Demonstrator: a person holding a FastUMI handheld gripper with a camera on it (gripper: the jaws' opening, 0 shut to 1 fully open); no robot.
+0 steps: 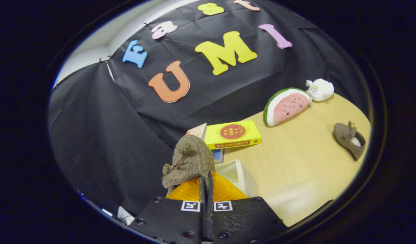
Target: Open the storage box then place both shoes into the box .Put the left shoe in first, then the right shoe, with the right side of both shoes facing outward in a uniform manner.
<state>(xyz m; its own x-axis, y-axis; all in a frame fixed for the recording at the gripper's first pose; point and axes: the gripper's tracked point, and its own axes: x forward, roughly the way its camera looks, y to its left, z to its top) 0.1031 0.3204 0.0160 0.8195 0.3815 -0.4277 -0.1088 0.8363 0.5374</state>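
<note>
My gripper (205,184) is shut on a brown suede shoe (189,161), pinching its edge so the shoe hangs up off the table just ahead of the fingers. Right beyond and below the fingers stands the white storage box (236,173), its top open. The second brown shoe (349,139) lies on its own on the wooden table (296,159), far off to the right of the fingers.
A yellow box (233,135) lies flat beyond the storage box, with a small carton (198,130) beside it. A watermelon-slice plush (286,106) and a white plush (320,89) rest by the black cloth wall at the back right.
</note>
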